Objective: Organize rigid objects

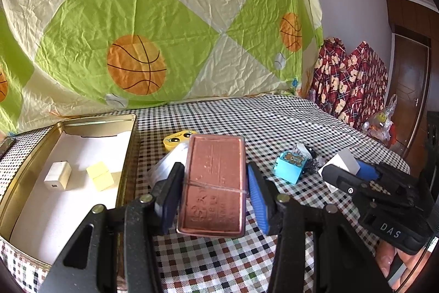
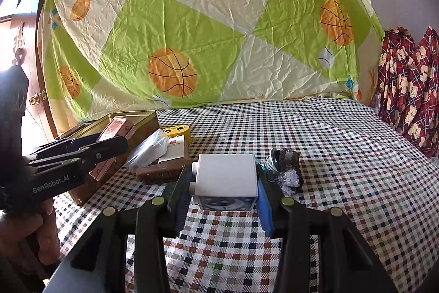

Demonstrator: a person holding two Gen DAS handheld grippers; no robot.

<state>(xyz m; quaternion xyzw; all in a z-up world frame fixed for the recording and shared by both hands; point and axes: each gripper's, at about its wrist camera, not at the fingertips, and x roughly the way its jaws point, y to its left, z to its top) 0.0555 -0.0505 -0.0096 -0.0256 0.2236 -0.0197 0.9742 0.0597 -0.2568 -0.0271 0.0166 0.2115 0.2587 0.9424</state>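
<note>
My left gripper (image 1: 215, 177) is shut on a copper-pink metal tin (image 1: 212, 183) bound with a rubber band, held above the checked tablecloth, right of the gold tin tray (image 1: 129, 144). The tray holds a white charger (image 1: 58, 175) and a yellow cube (image 1: 100, 175). My right gripper (image 2: 223, 180) is shut on a white block (image 2: 226, 175) with two round studs. It also shows in the left wrist view (image 1: 343, 172). A blue bear block (image 1: 290, 166) lies between the grippers.
A yellow emoji box (image 2: 178, 132), a plastic-wrapped pack (image 2: 148, 150), a white box (image 2: 174, 150) and a brown brush (image 2: 159, 173) lie beside the tray (image 2: 129, 118). A sequined dark bundle (image 2: 285, 169) lies right of the white block. A patterned sheet hangs behind.
</note>
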